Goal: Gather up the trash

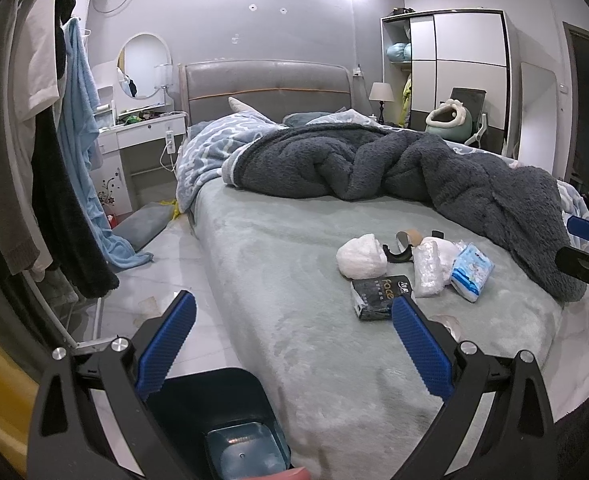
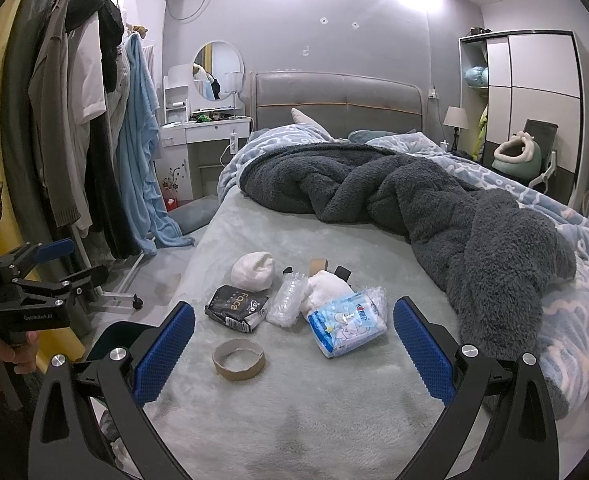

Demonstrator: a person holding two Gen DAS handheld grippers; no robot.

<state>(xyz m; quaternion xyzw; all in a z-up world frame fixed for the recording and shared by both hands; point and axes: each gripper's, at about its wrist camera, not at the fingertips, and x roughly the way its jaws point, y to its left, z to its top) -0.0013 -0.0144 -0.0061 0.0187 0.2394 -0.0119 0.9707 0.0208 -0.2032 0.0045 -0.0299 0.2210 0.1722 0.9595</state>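
Note:
Trash lies on the bed's grey-green sheet (image 2: 294, 420): a black "face" packet (image 2: 236, 308), a white crumpled wad (image 2: 252, 270), a clear bubble-wrap piece (image 2: 288, 300), a blue tissue pack (image 2: 346, 322), a cardboard tape ring (image 2: 238, 358). The left wrist view shows the packet (image 1: 370, 294), the wad (image 1: 360, 256) and the tissue pack (image 1: 470, 272). My right gripper (image 2: 294, 344) is open and empty, just short of the pile. My left gripper (image 1: 294, 336) is open and empty over the bed's left edge, above a dark bin (image 1: 222, 420).
A dark fleece blanket (image 2: 434, 208) is heaped across the bed behind the trash. A clothes rack (image 2: 94, 140) with hanging clothes stands left of the bed. A white dressing table (image 2: 202, 128) and a wardrobe (image 2: 534, 92) stand by the far wall.

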